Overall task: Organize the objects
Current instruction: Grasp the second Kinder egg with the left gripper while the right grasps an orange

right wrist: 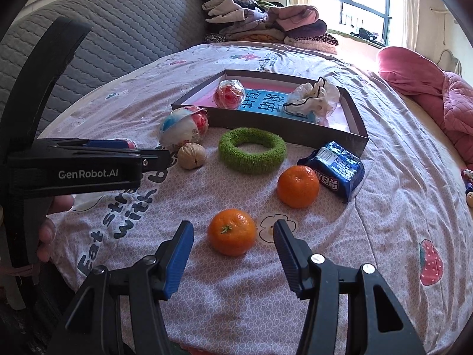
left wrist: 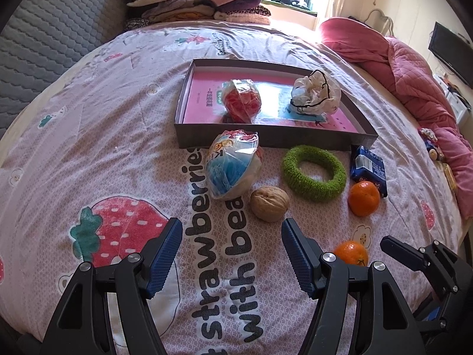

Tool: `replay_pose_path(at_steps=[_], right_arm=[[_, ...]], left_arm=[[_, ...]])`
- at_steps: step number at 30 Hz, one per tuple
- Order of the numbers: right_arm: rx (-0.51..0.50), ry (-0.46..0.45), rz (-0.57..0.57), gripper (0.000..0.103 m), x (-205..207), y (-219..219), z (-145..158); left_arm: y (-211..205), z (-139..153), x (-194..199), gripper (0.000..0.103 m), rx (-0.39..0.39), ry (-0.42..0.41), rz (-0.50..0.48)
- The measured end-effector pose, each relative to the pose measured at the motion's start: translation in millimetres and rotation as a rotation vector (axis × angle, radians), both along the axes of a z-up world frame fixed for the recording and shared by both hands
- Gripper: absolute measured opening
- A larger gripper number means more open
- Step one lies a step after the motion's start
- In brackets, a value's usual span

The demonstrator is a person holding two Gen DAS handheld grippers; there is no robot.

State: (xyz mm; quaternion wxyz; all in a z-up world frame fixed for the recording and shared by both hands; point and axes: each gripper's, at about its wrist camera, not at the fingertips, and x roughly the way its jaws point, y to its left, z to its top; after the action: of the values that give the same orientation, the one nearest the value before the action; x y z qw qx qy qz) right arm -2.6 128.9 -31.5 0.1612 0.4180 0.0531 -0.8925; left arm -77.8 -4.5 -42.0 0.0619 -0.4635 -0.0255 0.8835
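Note:
A shallow grey box (left wrist: 266,140) (right wrist: 283,131) lies on the bed, holding a red wrapped ball (left wrist: 242,100) (right wrist: 229,94) and a white crumpled bag (left wrist: 316,93) (right wrist: 313,96). In front of it lie a blue-and-white wrapped ball (left wrist: 233,168) (right wrist: 181,128), a walnut (left wrist: 269,204) (right wrist: 192,155), a green ring (left wrist: 313,173) (right wrist: 252,153), a blue snack packet (left wrist: 368,167) (right wrist: 334,170) and two oranges (left wrist: 363,198) (right wrist: 298,186), (left wrist: 351,253) (right wrist: 231,232). My left gripper (left wrist: 232,227) is open, just short of the walnut. My right gripper (right wrist: 233,230) is open around the near orange.
The bedsheet (left wrist: 118,136) carries a strawberry print. Folded clothes (left wrist: 201,0) are stacked at the far end by a grey padded headboard (left wrist: 44,35). A pink quilt (left wrist: 414,74) is bunched along the right side.

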Motion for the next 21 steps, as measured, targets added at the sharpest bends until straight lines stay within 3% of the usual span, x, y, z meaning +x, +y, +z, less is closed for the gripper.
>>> replay_pose_path(at_steps=[21], right_arm=[[0.0,-0.015,-0.013,0.056,-12.3,-0.5,-14.2]], left_arm=[[1.4,-9.0,-54.9,0.071,0.0,-0.008,0.016]])
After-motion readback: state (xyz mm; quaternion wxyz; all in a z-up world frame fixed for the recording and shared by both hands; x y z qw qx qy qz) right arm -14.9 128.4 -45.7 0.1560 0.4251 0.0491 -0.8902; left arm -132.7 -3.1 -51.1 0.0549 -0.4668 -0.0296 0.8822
